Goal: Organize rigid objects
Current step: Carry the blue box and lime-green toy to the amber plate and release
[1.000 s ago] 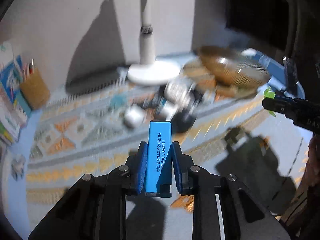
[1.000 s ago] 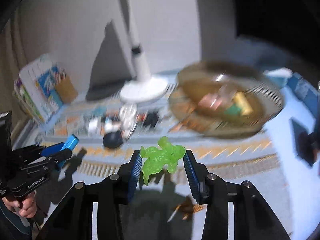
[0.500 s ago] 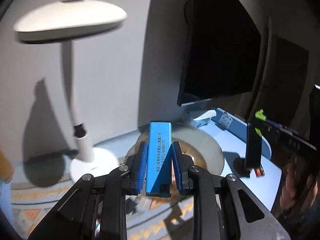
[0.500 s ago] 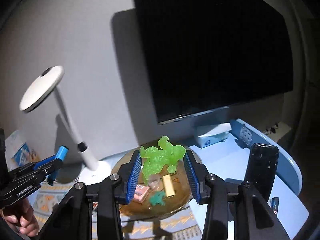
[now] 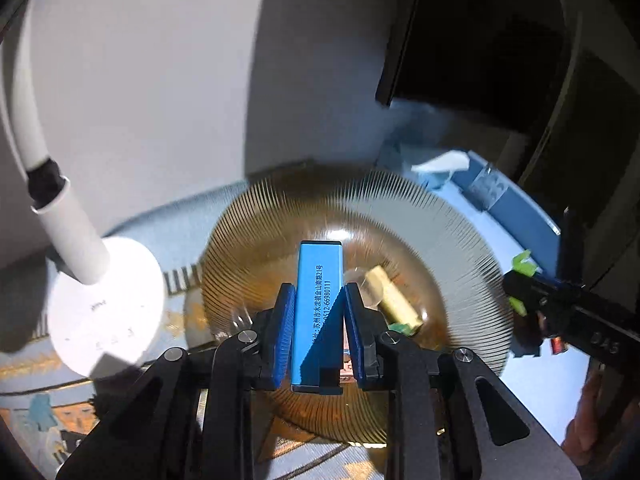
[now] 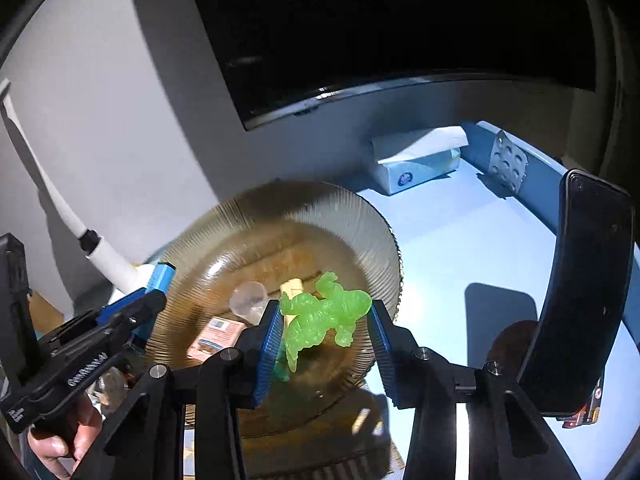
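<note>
My left gripper (image 5: 318,312) is shut on a flat blue box with printed text (image 5: 320,292), held upright over the ribbed amber glass bowl (image 5: 460,240). My right gripper (image 6: 324,320) is shut on a translucent green toy figure (image 6: 324,312), also above that amber bowl (image 6: 372,220). Inside the bowl lie a pale yellow block (image 5: 394,294), a clear round piece (image 6: 248,298), a small pink printed box (image 6: 216,334) and a green bit (image 5: 400,327). Each gripper shows in the other's view: the left gripper (image 6: 136,300) at the bowl's left rim, the right gripper (image 5: 520,280) at its right rim.
A white desk lamp base (image 5: 104,304) and stem (image 5: 68,232) stand left of the bowl. A dark monitor (image 6: 400,20) hangs behind. A tissue box (image 6: 416,160) sits on the light blue table (image 6: 460,248), and a black phone on a stand (image 6: 580,292) rises at right.
Both grippers have swung right from the patterned mat with loose objects to above the amber bowl, still gripping the blue box and the green figure. The bowl now fills both views.
</note>
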Motion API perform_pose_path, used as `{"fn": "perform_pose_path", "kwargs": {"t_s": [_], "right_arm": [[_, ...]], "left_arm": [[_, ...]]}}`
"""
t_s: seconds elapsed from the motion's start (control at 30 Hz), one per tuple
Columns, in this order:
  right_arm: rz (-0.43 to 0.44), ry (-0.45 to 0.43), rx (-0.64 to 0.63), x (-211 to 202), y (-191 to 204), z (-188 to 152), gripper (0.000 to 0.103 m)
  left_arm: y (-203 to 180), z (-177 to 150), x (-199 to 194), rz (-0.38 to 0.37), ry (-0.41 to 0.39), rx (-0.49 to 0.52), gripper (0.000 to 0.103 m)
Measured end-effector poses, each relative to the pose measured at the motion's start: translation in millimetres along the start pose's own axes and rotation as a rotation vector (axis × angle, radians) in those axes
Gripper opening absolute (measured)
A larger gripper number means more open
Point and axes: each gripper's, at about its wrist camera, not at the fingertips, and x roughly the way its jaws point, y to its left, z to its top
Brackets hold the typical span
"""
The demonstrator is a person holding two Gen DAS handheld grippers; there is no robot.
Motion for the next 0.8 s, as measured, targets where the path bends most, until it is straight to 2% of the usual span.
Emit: {"fn": "perform_pose_path", "kwargs": {"t_s": [0.33, 0.4, 0.43, 0.47, 0.57, 0.67, 0.8], "right_arm": [[-0.039, 0.05, -0.025, 20.0, -2.1, -4.4, 0.042], [-0.026, 0.071, 0.007, 22.5, -6.7, -3.6, 0.049], [0.009, 0.074, 0.033, 21.4, -10.6, -2.5, 0.052], [0.016, 0.076, 0.057, 18.3, -12.6, -1.8, 0.063], [-0.006, 0.036, 0.065, -1.0, -14.5, 1.3, 0.064], [-0.013, -0.005, 0.061, -22.0, -10.5, 3.6, 0.064], [0.038, -0.025, 0.048, -43.0, 5.0, 2.2, 0.064]], "left_arm": [[-1.7, -4.7, 28.1, 0.013, 0.041, 0.012, 0.022], [-1.0, -4.5, 23.9, 0.011, 0.033, 0.011, 0.031], [0.1, -4.5, 18.4, 0.016, 0.025, 0.008, 0.041], [1.7, -5.2, 11.1, 0.013, 0.013, 0.003, 0.042], [8.8, -10.8, -20.8, -0.014, -0.023, 0.018, 0.044], [25.0, -19.0, -66.5, -0.023, -0.102, -0.006, 0.047], [48.4, -26.2, -133.2, 0.021, -0.213, -0.039, 0.058]]}}
